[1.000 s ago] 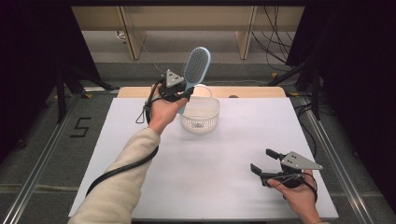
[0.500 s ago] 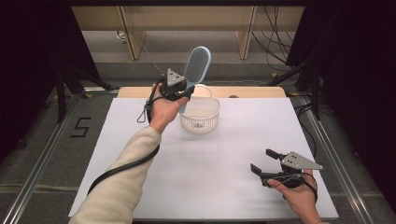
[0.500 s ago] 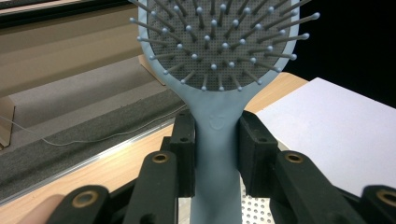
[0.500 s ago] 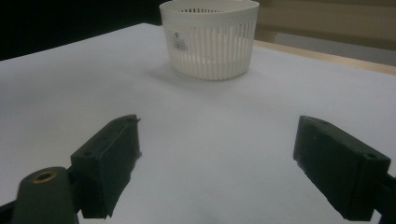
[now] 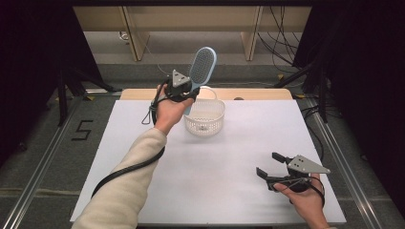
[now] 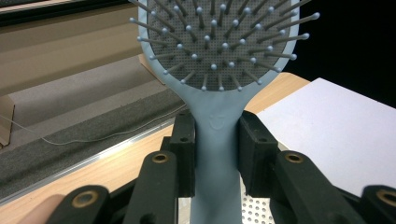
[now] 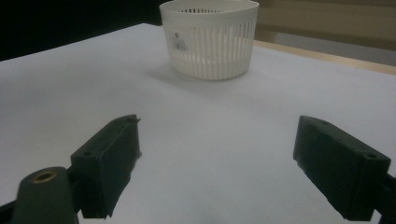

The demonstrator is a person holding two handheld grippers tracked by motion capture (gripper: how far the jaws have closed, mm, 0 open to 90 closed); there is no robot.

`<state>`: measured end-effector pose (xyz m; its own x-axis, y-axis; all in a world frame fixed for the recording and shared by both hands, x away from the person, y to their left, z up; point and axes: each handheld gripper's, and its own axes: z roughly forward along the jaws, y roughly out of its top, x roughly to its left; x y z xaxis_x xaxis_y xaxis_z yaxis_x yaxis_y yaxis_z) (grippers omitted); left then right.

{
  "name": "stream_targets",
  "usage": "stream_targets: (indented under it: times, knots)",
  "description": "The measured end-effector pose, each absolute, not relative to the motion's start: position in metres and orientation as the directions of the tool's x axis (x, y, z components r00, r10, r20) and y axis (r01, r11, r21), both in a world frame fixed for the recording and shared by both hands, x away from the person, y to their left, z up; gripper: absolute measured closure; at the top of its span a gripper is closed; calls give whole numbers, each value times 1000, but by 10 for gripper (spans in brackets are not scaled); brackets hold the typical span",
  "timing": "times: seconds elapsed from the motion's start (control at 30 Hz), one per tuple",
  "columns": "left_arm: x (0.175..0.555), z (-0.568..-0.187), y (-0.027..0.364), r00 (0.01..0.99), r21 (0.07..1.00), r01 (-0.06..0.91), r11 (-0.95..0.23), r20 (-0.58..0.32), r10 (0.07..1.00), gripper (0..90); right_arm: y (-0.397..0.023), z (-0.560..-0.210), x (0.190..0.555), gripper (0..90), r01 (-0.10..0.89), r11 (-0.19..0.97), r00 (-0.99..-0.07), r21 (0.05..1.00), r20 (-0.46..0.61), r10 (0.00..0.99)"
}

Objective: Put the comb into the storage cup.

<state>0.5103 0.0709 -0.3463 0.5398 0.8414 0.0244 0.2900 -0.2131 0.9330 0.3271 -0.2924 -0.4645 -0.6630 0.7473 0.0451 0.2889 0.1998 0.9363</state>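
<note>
White sheeting covers the counter point(image 5: 143, 143), with a strip of bare wood along its far edge and grey flooring beyond. Nearest, at about five o'clock in the high view, the right gripper point(image 5: 271, 168) hovers low over the sheet with its jaws spread wide and nothing between them; in the right gripper view point(image 7: 215, 163) the two black jaws frame only plain white surface. Well apart from it, toward twelve o'clock, stands a white slotted basket point(image 5: 205, 117), upright on the sheet, and its side bears a small label point(image 7: 177, 41). Just beside the basket, at its ten o'clock, a hand in a cream sleeve point(image 5: 129, 191) lifts the left gripper point(image 5: 191, 91), whose jaws are clamped on the handle of a pale blue hairbrush point(image 5: 202, 64). In the left gripper view the pads point(image 6: 184, 149) press both sides of the handle point(image 6: 217, 154), and the bristled head point(image 6: 219, 37) rises upright past the top edge. The brush's lower end seems to hang over the basket rim, though the angle makes that hard to judge.
</note>
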Motion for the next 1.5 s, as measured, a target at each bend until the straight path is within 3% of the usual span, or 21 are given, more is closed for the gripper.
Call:
stream_targets:
  times: [1.5]
  knots:
    - [523,-350,61,543,928,298,-225,28,839,700,-292,-464,327,155,290,194,-662,937,50,747]
